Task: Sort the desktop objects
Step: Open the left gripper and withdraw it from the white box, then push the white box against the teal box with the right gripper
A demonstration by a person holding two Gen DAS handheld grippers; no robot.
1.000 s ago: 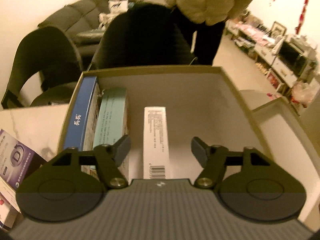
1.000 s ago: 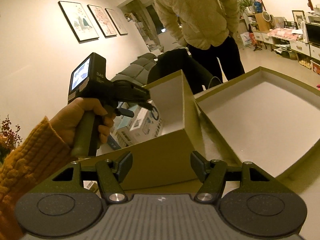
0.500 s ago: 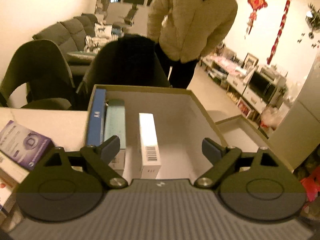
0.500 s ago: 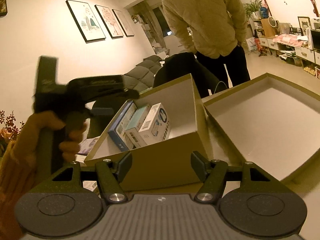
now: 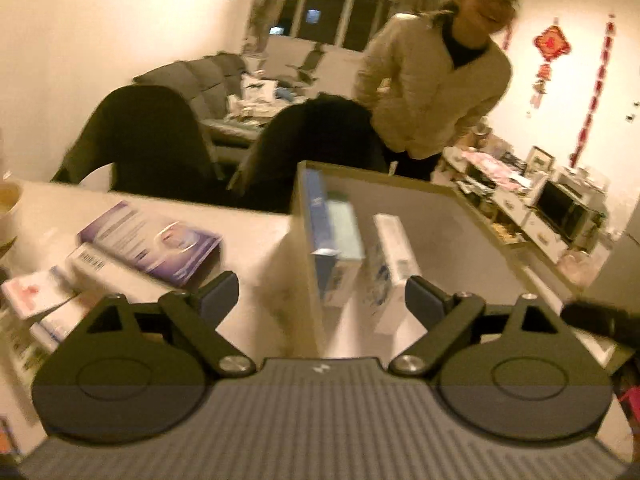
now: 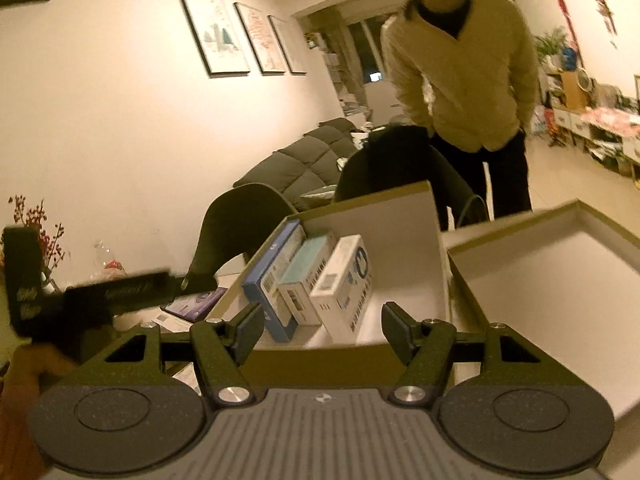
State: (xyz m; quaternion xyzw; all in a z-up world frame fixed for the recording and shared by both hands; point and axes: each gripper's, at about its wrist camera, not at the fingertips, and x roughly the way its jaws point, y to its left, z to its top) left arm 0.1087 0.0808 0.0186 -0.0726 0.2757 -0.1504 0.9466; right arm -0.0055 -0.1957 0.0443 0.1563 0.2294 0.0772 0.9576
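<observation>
An open cardboard box [image 5: 404, 190] with a pale inside holds three packets on edge: a blue one [image 5: 316, 216], a teal one [image 5: 344, 224] and a white one [image 5: 394, 252]. My left gripper [image 5: 322, 294] hovers over the box's left wall, wide open and empty. Left of it on the table lie a purple packet [image 5: 152, 240] and several white packets [image 5: 92, 264]. My right gripper [image 6: 324, 328] stands open and empty at the near wall of the box [image 6: 400, 220], facing the same blue [image 6: 272, 276], teal [image 6: 304, 272] and white [image 6: 344, 280] packets.
A shallow lid or tray [image 6: 540, 272] lies right of the box. The left tool's black body [image 6: 104, 296] is at the left in the right wrist view. Across the table are two dark chairs [image 5: 144, 140] and a person in a cream jacket [image 5: 432, 92].
My left gripper drew back out of the box and swung left, its jaws spreading wider; the loose packets on the table came into view. My right gripper rose a little and rolled.
</observation>
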